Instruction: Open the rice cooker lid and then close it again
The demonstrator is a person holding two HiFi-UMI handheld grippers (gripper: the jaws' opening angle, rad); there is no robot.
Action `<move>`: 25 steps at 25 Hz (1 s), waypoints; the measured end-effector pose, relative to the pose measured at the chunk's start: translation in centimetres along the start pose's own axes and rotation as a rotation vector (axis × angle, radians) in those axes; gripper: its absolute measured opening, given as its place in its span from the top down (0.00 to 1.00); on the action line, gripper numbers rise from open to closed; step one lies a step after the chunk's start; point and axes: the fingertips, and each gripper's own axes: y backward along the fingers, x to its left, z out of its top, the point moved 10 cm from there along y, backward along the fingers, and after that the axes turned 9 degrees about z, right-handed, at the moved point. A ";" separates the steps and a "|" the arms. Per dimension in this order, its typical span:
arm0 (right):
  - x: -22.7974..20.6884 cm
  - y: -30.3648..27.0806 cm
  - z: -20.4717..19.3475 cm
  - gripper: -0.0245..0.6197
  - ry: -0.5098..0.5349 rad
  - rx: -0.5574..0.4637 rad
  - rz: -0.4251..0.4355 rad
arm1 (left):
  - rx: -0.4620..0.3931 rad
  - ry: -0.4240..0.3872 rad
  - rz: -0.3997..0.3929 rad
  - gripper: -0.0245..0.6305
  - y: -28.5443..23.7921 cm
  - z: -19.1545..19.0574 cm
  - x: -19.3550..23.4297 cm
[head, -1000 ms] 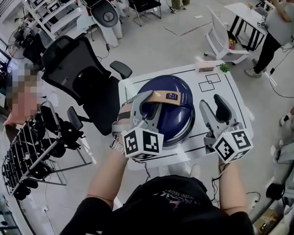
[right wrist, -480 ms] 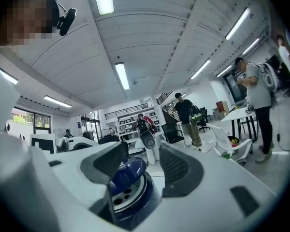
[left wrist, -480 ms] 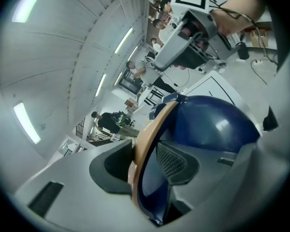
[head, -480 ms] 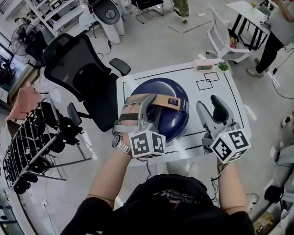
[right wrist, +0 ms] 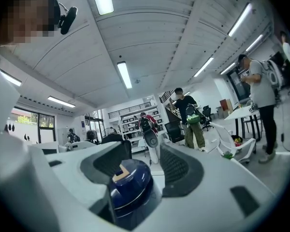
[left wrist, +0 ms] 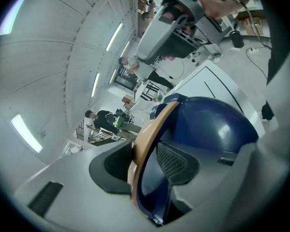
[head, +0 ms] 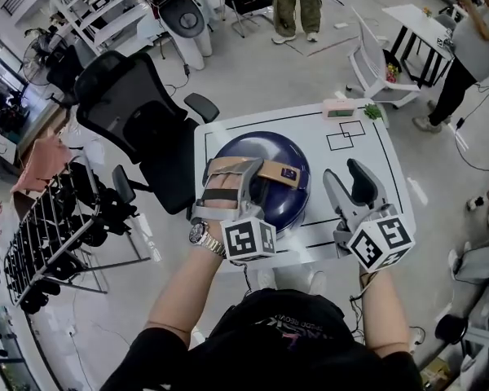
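Dark blue, glossy, dome-shaped rice cooker (head: 292,200) stands on the left half of the white desk (head: 391,187), near the left edge and inside a black outlined rectangle. A flat tan handle band (head: 275,170) arches over the crown of the dome and carries a small dark label near its right end. In the right gripper view a thin pale seam rings the body under the dome. The lid looks seated there, with no gap visible.

Left gripper (head: 238,177): reaches over the near-left side of the dome, tipped downward. Its own view shows the tan band edge-on between the two dark pads. The jaws are about half closed and clamped across the band, with blue lid surface right behind it.

Right gripper (head: 349,177): over the right half of the desk, just beside the cooker and not touching it, held level. The jaws are spread and hold nothing. The cooker shows beyond the gap, low and to the left.

Also noted: a small pink box (head: 339,109) and a bit of green (head: 373,112) at the far edge. Two small black outlined squares (head: 347,138) are drawn near the far edge. A black mesh office chair (head: 130,116) stands off the left edge
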 end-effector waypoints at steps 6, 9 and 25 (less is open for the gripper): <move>-0.4 0.3 -0.2 0.59 -0.010 -0.002 0.012 | 0.009 -0.027 -0.005 0.72 -0.2 0.3 -0.9; -0.8 0.4 -0.3 0.59 -0.020 -0.009 0.014 | 0.015 -0.049 -0.010 0.71 -0.4 0.5 -1.5; -2.4 0.7 -0.2 0.59 -0.036 0.037 0.139 | 0.129 0.052 0.151 0.65 1.0 0.8 -1.8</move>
